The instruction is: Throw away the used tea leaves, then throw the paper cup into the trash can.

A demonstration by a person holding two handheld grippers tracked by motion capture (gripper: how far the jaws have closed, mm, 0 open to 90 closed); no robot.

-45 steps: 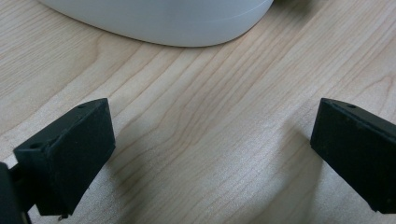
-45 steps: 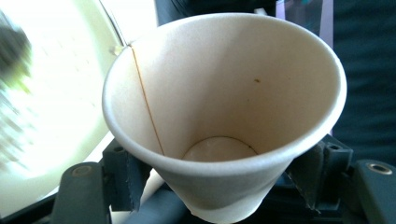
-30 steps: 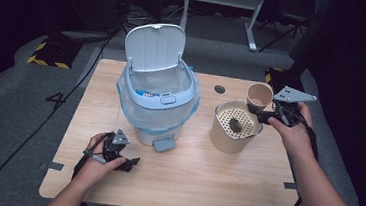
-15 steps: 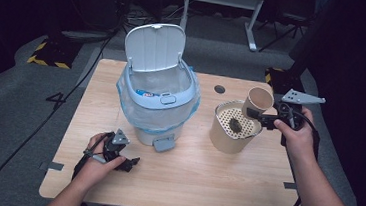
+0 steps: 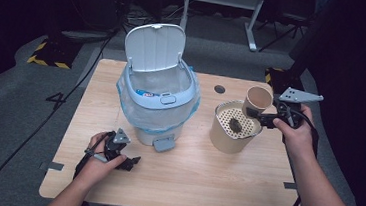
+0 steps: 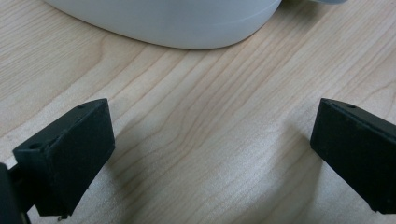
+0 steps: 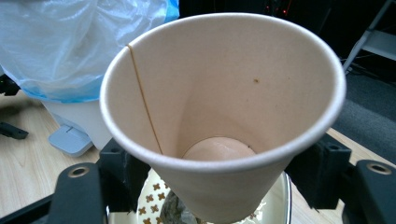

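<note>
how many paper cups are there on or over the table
1: the paper cup is held in the right gripper, just above the strainer container's right rim. It looks empty inside. Another could sit hidden inside the bin.

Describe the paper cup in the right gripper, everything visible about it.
The paper cup is plain tan, tapered, with a rolled rim and a thin seam line down its inner wall. It looks empty: the bare round bottom shows, with one small dark speck on the inside wall. The right gripper clamps its lower body between the black jaws, holding it tilted above the perforated insert of the beige container, beside the lined white bin.
</note>
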